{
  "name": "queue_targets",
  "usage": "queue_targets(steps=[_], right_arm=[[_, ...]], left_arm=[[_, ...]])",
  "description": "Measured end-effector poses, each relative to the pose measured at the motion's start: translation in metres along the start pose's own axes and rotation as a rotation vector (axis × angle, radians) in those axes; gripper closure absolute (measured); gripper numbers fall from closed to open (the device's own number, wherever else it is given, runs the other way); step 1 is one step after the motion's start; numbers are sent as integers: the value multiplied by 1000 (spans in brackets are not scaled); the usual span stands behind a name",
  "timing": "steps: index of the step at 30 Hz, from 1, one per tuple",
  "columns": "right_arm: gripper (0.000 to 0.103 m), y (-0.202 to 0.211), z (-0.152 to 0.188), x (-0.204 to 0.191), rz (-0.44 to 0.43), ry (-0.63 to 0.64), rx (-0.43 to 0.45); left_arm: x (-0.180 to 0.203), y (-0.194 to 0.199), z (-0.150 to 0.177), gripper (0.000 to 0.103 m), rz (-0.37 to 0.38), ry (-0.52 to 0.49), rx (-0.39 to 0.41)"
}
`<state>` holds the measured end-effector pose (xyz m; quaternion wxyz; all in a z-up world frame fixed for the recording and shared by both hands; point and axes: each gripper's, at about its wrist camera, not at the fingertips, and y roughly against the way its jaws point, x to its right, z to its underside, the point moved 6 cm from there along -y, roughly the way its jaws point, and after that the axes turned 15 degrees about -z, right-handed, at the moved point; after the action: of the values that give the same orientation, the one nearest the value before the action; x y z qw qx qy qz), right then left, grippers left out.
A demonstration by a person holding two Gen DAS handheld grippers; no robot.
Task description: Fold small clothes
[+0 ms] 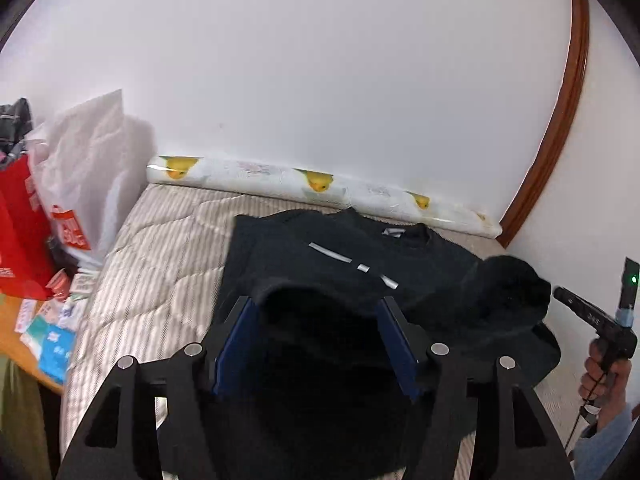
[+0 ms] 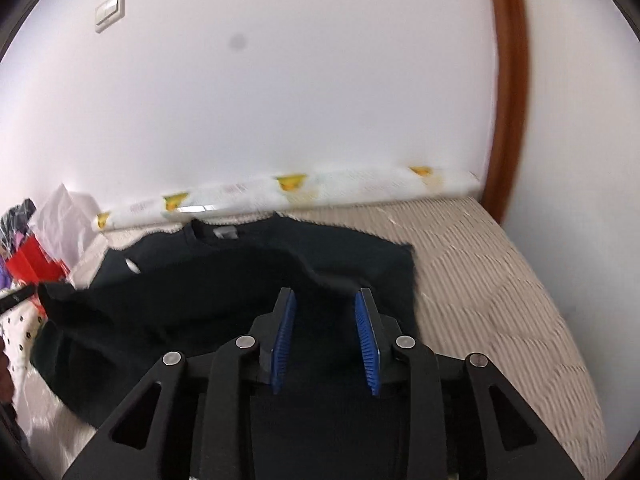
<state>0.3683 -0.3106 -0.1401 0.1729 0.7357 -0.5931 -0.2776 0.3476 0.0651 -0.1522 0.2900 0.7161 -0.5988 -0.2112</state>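
While black shirt [image 1: 360, 264] covers striped bed [image 1: 160, 248] | white wall [image 1: 320, 80] behind

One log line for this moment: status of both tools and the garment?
left tool: open, black fabric between pads | right tool: open over cloth | black crew-neck sweater: partly folded on striped quilted mattress
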Motion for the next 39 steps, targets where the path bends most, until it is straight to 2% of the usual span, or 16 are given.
queue_targets(steps=[4,8,12,16,20,22,28,32,35,36,37,38,39], right_arm=[[70,14,45,22,50,-13,-79],[69,19,82,45,93,-55,-136],[56,26,102,68,116,-122,-149],[47,27,105,78,109,-162,-136],[44,19,100,80,101,-159,-138],[44,10,97,82,103,-162,-146],[38,-8,93,86,122,-157,-152],[37,-16,93,90,116,-174,-165],[38,-21,94,90,96,-189,-185],[44,-22,93,88,72,-187,-190],[66,-23,92,82,24,-182,-192],[74,-21,91,78,13,-164,-187],[79,-19,90,75,30,-134,-181]], left_arm=[[-14,13,19,42,-45,-7,-11],[-28,17,40,43,-55,21,-48],[-44,20,66,43,-83,37,-86],[-64,17,88,43,-113,59,-121],[-78,7,90,43,-97,107,-138],[-81,-1,88,43,-131,93,-145],[-86,-29,88,43,-155,66,-183],[-86,-49,91,42,-123,73,-232],[-84,-53,91,42,-121,63,-218],[-82,-53,91,44,-126,51,-216],[-81,-52,91,54,-123,42,-214],[-79,-50,91,61,-109,38,-211],[-77,-47,92,76,-91,37,-207]])
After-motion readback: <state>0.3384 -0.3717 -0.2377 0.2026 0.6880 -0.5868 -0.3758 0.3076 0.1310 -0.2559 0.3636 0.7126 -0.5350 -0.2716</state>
